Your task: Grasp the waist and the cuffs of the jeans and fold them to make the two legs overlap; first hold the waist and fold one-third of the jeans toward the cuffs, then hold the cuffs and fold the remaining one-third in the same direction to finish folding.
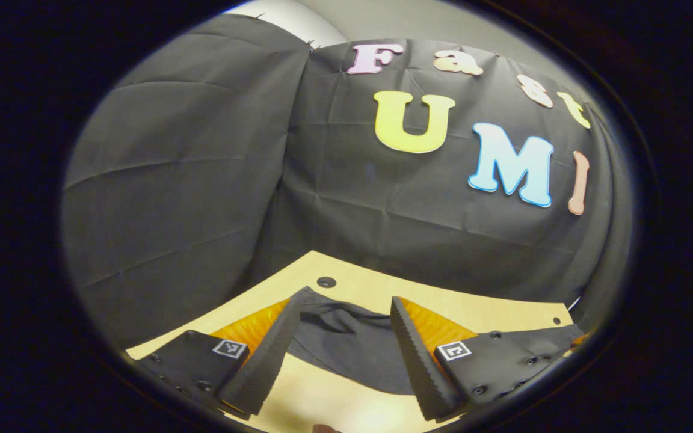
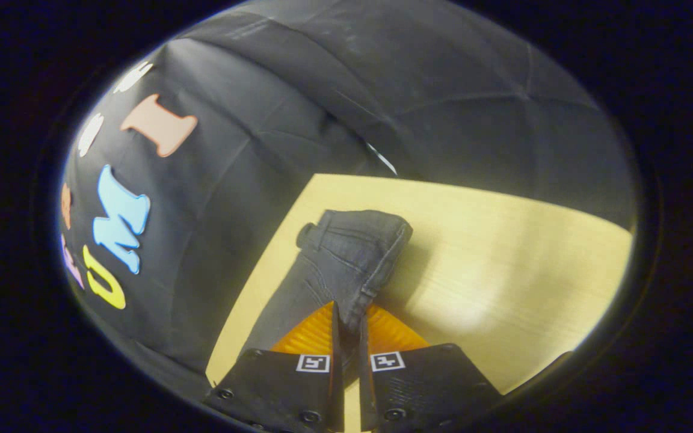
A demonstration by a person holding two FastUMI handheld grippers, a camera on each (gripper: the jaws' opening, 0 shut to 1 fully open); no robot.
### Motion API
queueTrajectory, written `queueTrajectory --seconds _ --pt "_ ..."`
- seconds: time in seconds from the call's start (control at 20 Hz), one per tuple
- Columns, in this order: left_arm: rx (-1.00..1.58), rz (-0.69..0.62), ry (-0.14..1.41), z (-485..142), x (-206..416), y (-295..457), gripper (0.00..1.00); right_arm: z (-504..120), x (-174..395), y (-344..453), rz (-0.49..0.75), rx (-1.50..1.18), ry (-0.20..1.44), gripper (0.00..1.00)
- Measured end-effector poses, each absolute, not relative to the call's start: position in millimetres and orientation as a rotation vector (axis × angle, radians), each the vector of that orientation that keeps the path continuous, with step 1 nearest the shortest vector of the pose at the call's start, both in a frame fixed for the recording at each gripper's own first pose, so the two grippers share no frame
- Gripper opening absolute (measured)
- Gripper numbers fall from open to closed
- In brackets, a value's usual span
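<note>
Left gripper view: the left tool [image 1: 346, 304] hovers low over a pale wooden tabletop [image 1: 491, 313], its two fingers spread wide with nothing between them. Dark jeans [image 1: 352, 346] lie on the tabletop just beyond and between the fingertips. A small round hole [image 1: 326, 281] sits near the tabletop's far edge. Right gripper view: the right tool [image 2: 346, 313] is nearly closed, both fingers pinching an edge of the jeans [image 2: 346, 258], which stretch ahead as a bunched, folded bundle on the tabletop [image 2: 503, 252].
</note>
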State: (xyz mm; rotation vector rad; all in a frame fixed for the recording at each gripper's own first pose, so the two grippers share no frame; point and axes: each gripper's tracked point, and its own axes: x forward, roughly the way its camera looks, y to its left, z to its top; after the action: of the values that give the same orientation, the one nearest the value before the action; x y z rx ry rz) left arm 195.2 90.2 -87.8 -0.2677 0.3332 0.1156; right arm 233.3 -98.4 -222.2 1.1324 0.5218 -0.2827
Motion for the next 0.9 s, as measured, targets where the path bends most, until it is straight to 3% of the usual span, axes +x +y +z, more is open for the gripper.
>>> queueTrajectory --seconds 0.2,0.25,0.45,0.75,0.8,0.9 --pt "-0.261 0.081 0.319 -76 191 68 0.99 -176 212 -114 -0.279 1.059 0.393 0.13" --pt "-0.261 0.068 0.318 -74 188 63 0.99 -162 205 -112 -0.271 1.037 0.366 0.09" --pt "-0.273 0.035 0.318 -69 180 54 0.99 -111 189 -96 -0.204 0.873 0.253 0.09" --pt "-0.302 0.005 0.307 -63 168 51 0.99 -22 192 -9 -0.052 0.484 0.113 0.09" --pt "-0.308 0.001 0.298 -59 166 51 0.99 -11 195 5 -0.028 0.427 0.094 0.14" --pt "-0.315 -0.008 0.284 -54 160 53 0.99 -7 187 37 0.019 0.343 0.089 0.08"
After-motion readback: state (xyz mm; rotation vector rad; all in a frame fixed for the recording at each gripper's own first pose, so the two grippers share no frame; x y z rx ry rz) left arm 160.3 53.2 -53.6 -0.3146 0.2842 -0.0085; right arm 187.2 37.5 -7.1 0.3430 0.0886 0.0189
